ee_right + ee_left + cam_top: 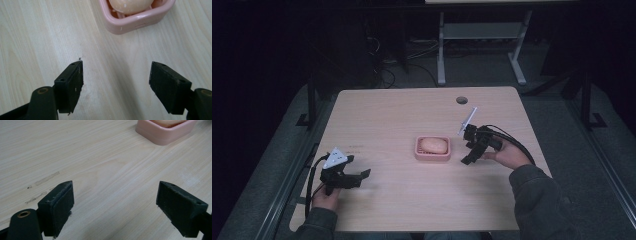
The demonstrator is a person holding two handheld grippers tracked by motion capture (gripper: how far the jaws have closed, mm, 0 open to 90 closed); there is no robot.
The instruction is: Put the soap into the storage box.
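Note:
A pink soap dish (432, 154) sits near the middle of the wooden table (402, 115), with a pale peach soap bar (433, 145) lying in it. My right gripper (469, 158) hovers just right of the dish, jaws wide apart and empty. In the right gripper view the dish (130, 23) and the soap (130, 5) lie ahead between the two jaws. My left gripper (362, 176) rests low at the table's front left, open, with nothing between its jaws. The left gripper view has a corner of the dish (162, 133) at the upper right.
A round cable hole (462, 100) sits near the table's far edge. Faint scuff marks (45, 178) streak the wood by the left gripper. Beyond the table, a white desk frame (482, 45) stands on dark floor. Bare wood surrounds the dish.

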